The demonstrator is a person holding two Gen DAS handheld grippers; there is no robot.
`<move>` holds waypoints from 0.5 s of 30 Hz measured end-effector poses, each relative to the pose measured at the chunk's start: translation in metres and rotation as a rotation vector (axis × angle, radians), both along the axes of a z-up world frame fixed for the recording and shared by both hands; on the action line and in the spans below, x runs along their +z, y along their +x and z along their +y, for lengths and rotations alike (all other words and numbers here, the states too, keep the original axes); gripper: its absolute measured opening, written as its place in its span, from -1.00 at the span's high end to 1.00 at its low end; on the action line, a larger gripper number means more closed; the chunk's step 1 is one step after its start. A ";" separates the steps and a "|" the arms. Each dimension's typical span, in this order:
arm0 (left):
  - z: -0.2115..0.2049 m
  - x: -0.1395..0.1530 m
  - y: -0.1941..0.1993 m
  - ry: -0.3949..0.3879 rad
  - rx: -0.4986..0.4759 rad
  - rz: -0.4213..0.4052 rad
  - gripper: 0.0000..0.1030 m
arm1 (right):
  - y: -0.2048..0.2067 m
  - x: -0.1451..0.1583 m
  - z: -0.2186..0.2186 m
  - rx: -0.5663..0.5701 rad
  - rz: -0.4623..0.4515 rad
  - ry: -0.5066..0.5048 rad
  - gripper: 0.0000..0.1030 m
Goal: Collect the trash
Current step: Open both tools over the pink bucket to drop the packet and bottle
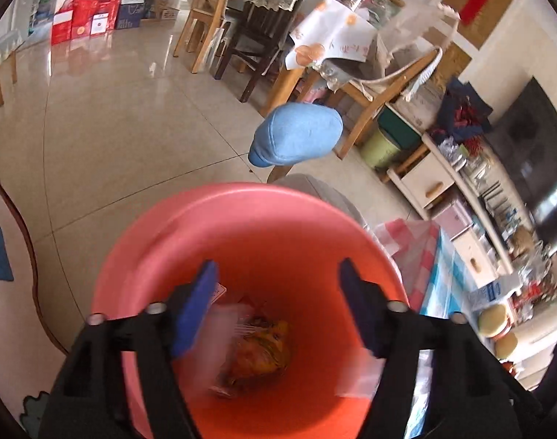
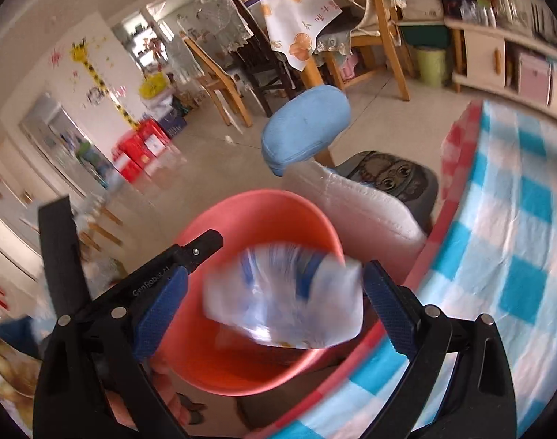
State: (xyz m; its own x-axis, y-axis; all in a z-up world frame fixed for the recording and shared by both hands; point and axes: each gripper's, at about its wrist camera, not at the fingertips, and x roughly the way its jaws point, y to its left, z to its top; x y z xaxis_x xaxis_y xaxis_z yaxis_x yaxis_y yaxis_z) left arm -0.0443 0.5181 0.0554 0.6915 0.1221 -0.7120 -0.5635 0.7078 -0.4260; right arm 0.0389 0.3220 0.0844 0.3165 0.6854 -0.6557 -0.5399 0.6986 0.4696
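A salmon-red bucket (image 1: 241,226) sits below my left gripper (image 1: 278,307), which is open and points down into it. An orange-yellow wrapper (image 1: 260,351) lies on its bottom, with a blurred clear wrapper (image 1: 223,325) beside the left finger. In the right wrist view the bucket (image 2: 256,219) lies ahead. My right gripper (image 2: 274,303) is open, and a blurred white-and-blue plastic wrapper (image 2: 285,296) hangs between its fingers over the bucket, touching the right finger; whether it is loose I cannot tell. The left gripper's black body (image 2: 190,252) shows over the bucket's left rim.
A table with a blue-and-white checked cloth (image 2: 505,256) lies to the right. A blue padded stool (image 1: 296,135) and a grey cushion (image 2: 369,205) stand behind the bucket. Wooden chairs (image 1: 205,18), a dining table, a green bin (image 1: 380,146) and a white cabinet (image 1: 428,183) stand farther back.
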 end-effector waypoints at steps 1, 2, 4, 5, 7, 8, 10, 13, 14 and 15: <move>0.001 0.000 -0.001 -0.003 0.009 -0.003 -0.50 | 0.000 -0.001 -0.003 -0.009 0.007 0.012 -0.88; 0.001 -0.001 -0.002 -0.002 0.017 -0.004 -0.50 | -0.001 0.000 -0.003 -0.013 0.006 0.015 -0.88; 0.001 -0.002 -0.001 -0.002 0.023 -0.005 -0.53 | -0.004 0.001 -0.005 -0.023 -0.005 0.011 -0.88; 0.001 -0.002 -0.001 -0.002 0.024 -0.009 -0.55 | -0.007 0.003 -0.008 -0.032 -0.020 0.005 -0.88; -0.003 -0.002 -0.001 0.005 0.022 -0.022 -0.65 | -0.011 0.007 -0.014 -0.040 -0.050 -0.004 -0.88; -0.004 -0.001 -0.001 0.013 0.021 -0.029 -0.67 | -0.014 0.010 -0.017 -0.045 -0.069 -0.015 -0.88; -0.008 0.001 -0.001 0.028 0.018 -0.057 -0.71 | -0.021 0.013 -0.024 -0.058 -0.119 -0.055 -0.88; -0.017 0.007 0.000 0.035 -0.006 -0.115 -0.78 | -0.032 0.015 -0.032 -0.068 -0.197 -0.130 -0.88; -0.022 0.009 0.001 0.042 -0.026 -0.132 -0.78 | -0.036 0.015 -0.035 -0.070 -0.223 -0.161 -0.88; -0.027 0.010 0.003 0.050 -0.047 -0.146 -0.79 | -0.040 0.014 -0.039 -0.073 -0.246 -0.186 -0.88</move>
State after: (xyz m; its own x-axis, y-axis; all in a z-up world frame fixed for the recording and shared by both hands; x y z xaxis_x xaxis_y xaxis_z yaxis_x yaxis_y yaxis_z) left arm -0.0413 0.4910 0.0659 0.7929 0.1194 -0.5975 -0.4638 0.7543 -0.4647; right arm -0.0009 0.2833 0.0981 0.5247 0.5310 -0.6653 -0.5670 0.8010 0.1921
